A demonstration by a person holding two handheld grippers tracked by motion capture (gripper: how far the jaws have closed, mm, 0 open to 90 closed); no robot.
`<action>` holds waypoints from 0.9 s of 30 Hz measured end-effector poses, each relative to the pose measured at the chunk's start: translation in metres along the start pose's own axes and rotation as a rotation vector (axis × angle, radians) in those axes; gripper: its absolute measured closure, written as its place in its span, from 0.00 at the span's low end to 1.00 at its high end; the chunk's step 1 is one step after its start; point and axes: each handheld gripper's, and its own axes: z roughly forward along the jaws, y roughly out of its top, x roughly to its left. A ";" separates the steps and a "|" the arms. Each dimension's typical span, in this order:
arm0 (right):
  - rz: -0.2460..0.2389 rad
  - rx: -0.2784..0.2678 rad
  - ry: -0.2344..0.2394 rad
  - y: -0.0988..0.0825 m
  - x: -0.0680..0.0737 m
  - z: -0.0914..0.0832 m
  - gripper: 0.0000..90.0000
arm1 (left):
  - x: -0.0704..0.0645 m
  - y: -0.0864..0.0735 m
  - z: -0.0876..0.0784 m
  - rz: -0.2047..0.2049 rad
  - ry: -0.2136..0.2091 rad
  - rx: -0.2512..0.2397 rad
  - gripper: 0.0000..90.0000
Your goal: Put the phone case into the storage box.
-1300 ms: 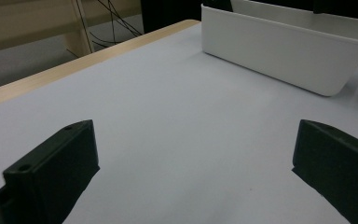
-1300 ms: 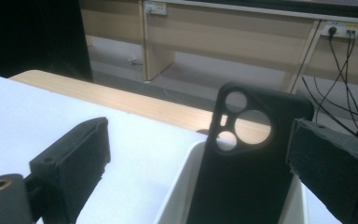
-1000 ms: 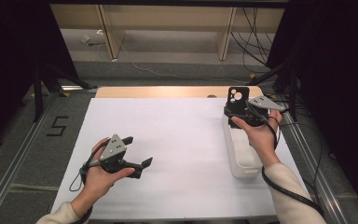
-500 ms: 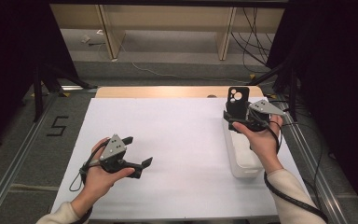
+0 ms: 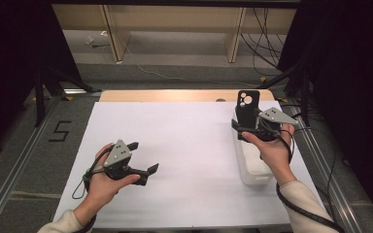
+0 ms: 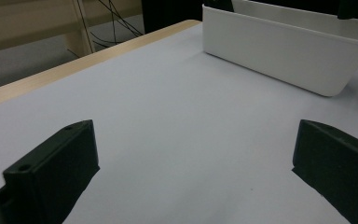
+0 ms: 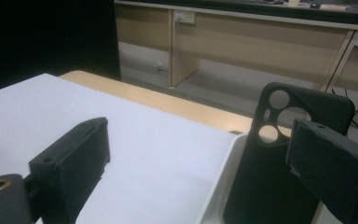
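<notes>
White sheet (image 5: 194, 160) covers a wooden table (image 5: 175, 95), dark curtains at both sides, grey floor and wooden furniture legs beyond the far edge, loose cables on the floor at back right. A "5" mark (image 5: 59, 131) sits on the floor left of the table.

Left hand (image 5: 102, 182) holds the left gripper (image 5: 142, 159) low over the near-left part of the sheet, jaws pointing right across the table. Jaws spread wide apart, nothing between them; in the left gripper view both black jaws stand far apart over bare white sheet, with the white bin (image 6: 284, 51) ahead at upper right.

White bin (image 5: 252, 162) sits at the right edge of the sheet, long side running away from the person. Right hand (image 5: 272, 150) is over the bin, holding the right gripper (image 5: 245, 128) with its grey plate on top, cable trailing back along the forearm.

Black phone case (image 5: 247, 109) stands upright at the far end of the bin, camera cut-outs at top. In the right gripper view the phone case (image 7: 284, 158) is inside the bin (image 7: 219, 186), lower part below the rim, 3 round cut-outs visible. The right jaw overlaps the case's right edge in that view; the left jaw is well apart from it, over the sheet. Jaws are clearly spread, not clamped on the case. Cannot tell whether the right jaw touches the case or is just in front of it.
</notes>
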 end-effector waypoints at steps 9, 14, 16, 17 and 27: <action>-0.011 -0.010 0.040 -0.002 0.005 -0.009 0.08 | 0.000 0.000 -0.001 -0.001 0.001 -0.004 0.00; -0.016 -0.016 0.064 -0.004 0.010 -0.015 0.08 | 0.000 0.000 0.000 -0.001 0.000 -0.003 0.00; -0.022 -0.021 0.070 -0.002 0.011 -0.017 0.08 | 0.000 0.000 0.000 -0.001 -0.001 -0.003 0.00; -0.024 -0.023 0.076 -0.002 0.012 -0.018 0.08 | 0.000 0.000 0.000 -0.001 0.000 -0.003 0.00; -0.042 -0.028 0.090 -0.004 0.014 -0.031 0.09 | 0.000 0.000 -0.001 -0.003 -0.001 -0.004 0.00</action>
